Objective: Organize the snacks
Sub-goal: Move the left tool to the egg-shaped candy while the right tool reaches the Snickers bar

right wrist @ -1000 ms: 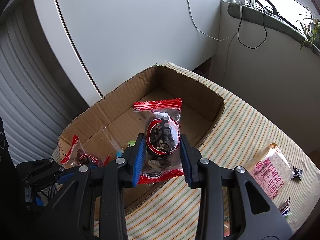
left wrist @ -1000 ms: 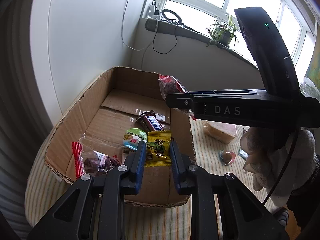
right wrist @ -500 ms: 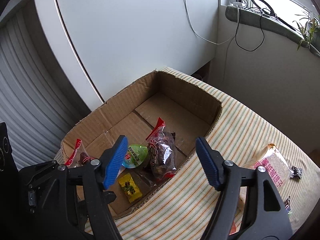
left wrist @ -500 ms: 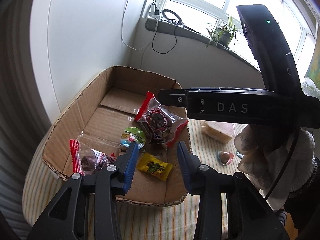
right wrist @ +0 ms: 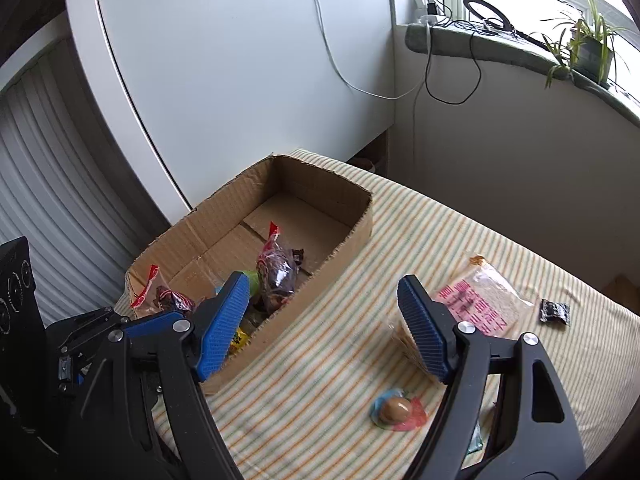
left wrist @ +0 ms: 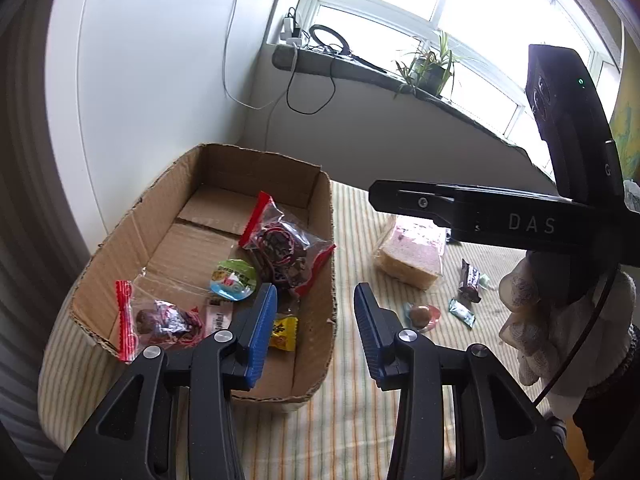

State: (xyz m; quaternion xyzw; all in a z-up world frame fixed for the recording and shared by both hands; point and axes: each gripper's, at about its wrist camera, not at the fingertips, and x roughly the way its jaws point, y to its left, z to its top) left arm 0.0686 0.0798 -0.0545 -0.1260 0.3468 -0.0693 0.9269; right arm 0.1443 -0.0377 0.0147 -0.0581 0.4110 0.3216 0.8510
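A cardboard box (left wrist: 320, 216) (right wrist: 332, 196) on the striped cloth holds several snacks: a red-edged clear bag of dark sweets (left wrist: 286, 244) (right wrist: 276, 268), a second red-edged bag (left wrist: 160, 320), a green round cup (left wrist: 234, 278) and a yellow candy (left wrist: 284, 334). My left gripper (left wrist: 316, 332) is open and empty above the box's near right corner. My right gripper (right wrist: 324, 324) is open and empty over the cloth right of the box. On the cloth lie a bread pack (left wrist: 412, 254) (right wrist: 476, 304), a wrapped egg (left wrist: 420, 314) (right wrist: 394, 410), a chocolate bar (left wrist: 470, 280) and a small dark packet (right wrist: 554, 312).
The right gripper's black body (left wrist: 500, 216) crosses the left wrist view, held by a gloved hand (left wrist: 552, 320). A white wall panel (right wrist: 240, 60) stands behind the box. A windowsill with cables and a plant (left wrist: 428, 68) runs along the back. A small teal wrapper (left wrist: 462, 312) lies near the bar.
The right gripper opened and dropped the red-edged bag into the box, then drew back to the right. The left gripper let go of the yellow candy, opened and shifted right.
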